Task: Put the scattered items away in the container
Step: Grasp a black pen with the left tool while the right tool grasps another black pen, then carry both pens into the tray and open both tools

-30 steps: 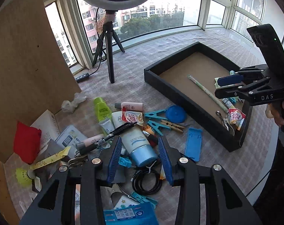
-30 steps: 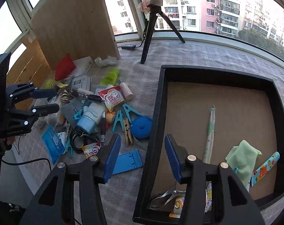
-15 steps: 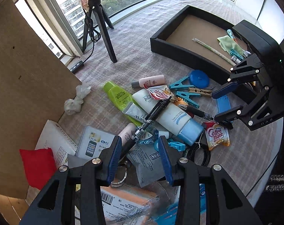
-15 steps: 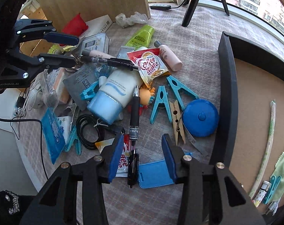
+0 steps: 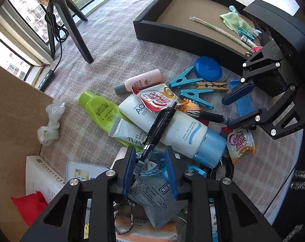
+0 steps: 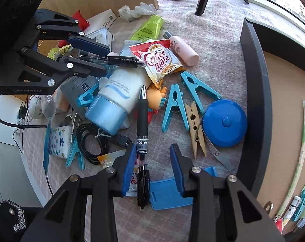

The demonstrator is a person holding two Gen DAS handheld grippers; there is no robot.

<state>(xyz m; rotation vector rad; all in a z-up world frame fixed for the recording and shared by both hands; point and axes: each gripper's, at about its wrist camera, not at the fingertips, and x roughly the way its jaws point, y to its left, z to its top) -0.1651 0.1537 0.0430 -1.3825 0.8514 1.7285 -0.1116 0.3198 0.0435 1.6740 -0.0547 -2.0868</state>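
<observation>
High-rise flat: bay window, apartment blocks outside, toiletries clutter.

Both grippers have descended to the pile. The left gripper now straddles one black pen. The right gripper straddles the other pen.

A pen lies across the large tube, its rear end between the open fingers of the left claw. A second pen lies beside the tube's cap, its rear end between the spread fingers of the right claw. A sachet rests on the tube's far end. Right of the second pen, in the right wrist view, lie two clips, a peg, then a tape measure against the tray wall.
</observation>
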